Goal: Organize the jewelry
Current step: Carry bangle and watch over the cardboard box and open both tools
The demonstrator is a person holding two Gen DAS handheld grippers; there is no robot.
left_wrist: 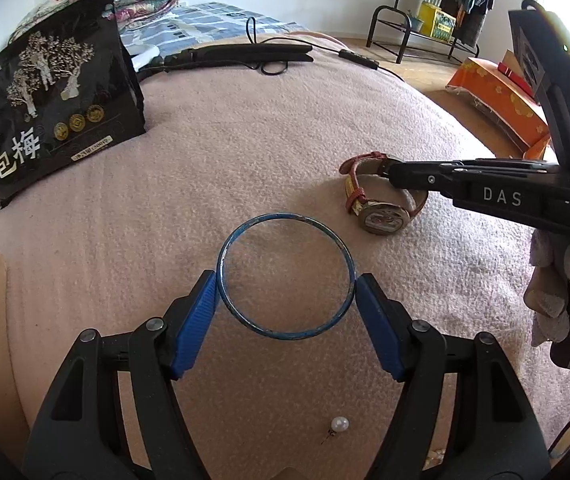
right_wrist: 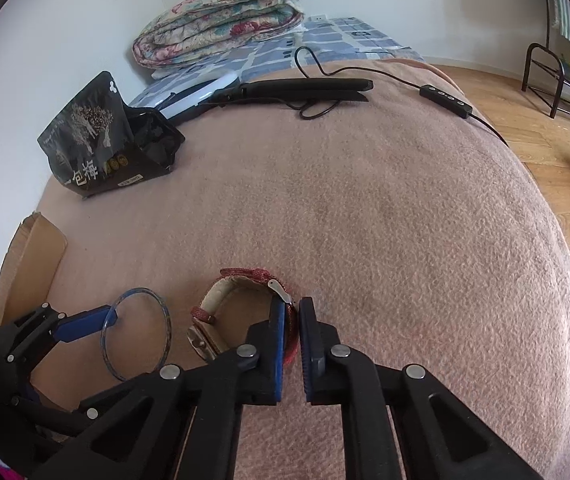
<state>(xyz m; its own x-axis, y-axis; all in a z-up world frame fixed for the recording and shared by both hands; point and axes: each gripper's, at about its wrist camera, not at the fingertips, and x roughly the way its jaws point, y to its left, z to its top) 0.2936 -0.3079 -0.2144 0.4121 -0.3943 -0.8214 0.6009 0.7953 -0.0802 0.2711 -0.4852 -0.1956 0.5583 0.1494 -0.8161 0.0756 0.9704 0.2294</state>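
Observation:
My left gripper [left_wrist: 285, 284] is shut on a thin blue bangle [left_wrist: 281, 216], its blue pads touching the ring's two sides just above the pink blanket [left_wrist: 245, 140]. The bangle also shows in the right wrist view [right_wrist: 167, 320], with the left gripper [right_wrist: 105, 320] beside it. My right gripper [right_wrist: 292, 312] is shut on the red strap of a wristwatch [right_wrist: 241, 276]; the watch [left_wrist: 381, 216] rests on the blanket to the bangle's right, with the right gripper [left_wrist: 395, 178] on its strap. A small pearl earring [left_wrist: 339, 425] lies below the left gripper.
A black snack bag [left_wrist: 45, 120] stands at the back left. A black hair straightener [left_wrist: 241, 54] with its cord and a controller [right_wrist: 447, 102] lie at the back. Folded quilts [right_wrist: 221, 16] sit behind. A cardboard flap [right_wrist: 29, 264] is at the left edge.

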